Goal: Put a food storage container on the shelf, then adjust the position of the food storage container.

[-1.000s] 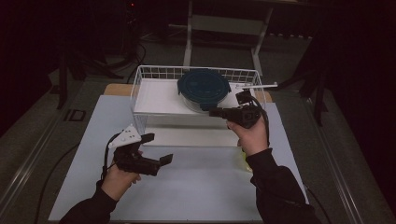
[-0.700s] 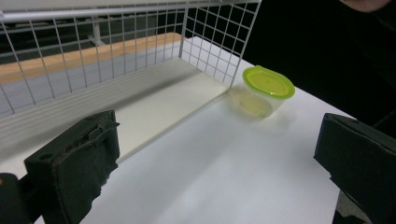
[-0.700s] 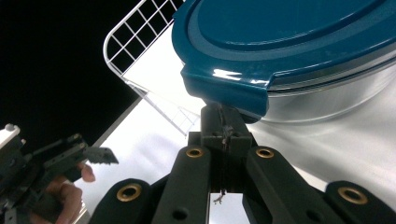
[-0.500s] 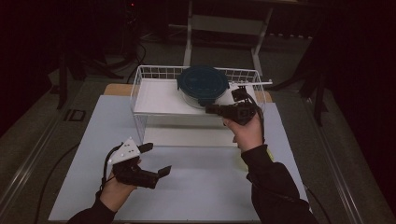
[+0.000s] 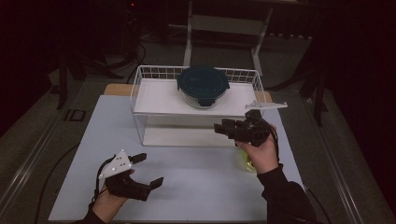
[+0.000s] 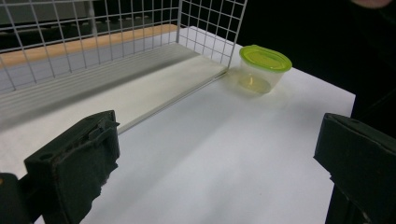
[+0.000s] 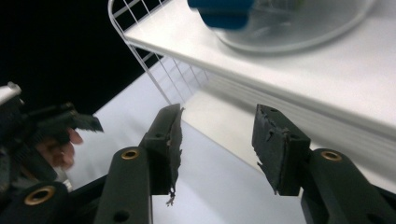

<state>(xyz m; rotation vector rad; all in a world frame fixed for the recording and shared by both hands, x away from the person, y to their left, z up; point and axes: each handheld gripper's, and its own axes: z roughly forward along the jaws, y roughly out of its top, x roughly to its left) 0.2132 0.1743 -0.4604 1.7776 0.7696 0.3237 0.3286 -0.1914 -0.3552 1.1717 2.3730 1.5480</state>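
Observation:
A round glass container with a dark teal lid [image 5: 202,85] stands on the top shelf of a white wire rack [image 5: 154,99]; its blue lid clip and glass wall [image 7: 289,23] show in the right gripper view. My right gripper [image 5: 223,127] [image 7: 218,116] hangs just in front of the rack's right end, a little below the shelf. Its jaws have just been opening, nothing is between them, and it is open. My left gripper [image 5: 149,169] [image 6: 217,135] is wide open and empty, low over the table's near left.
A small clear tub with a yellow-green lid [image 6: 264,67] [image 5: 243,162] sits on the pale table sheet [image 5: 196,186] by the rack's right front corner, partly behind my right hand. The rack's lower shelf [image 6: 116,88] lies bare. The left gripper [image 7: 70,122] shows farther off.
My right gripper has drawn back and down from the teal-lidded container, and its jaws have gone from shut to open. The left gripper has sunk toward the table's near edge.

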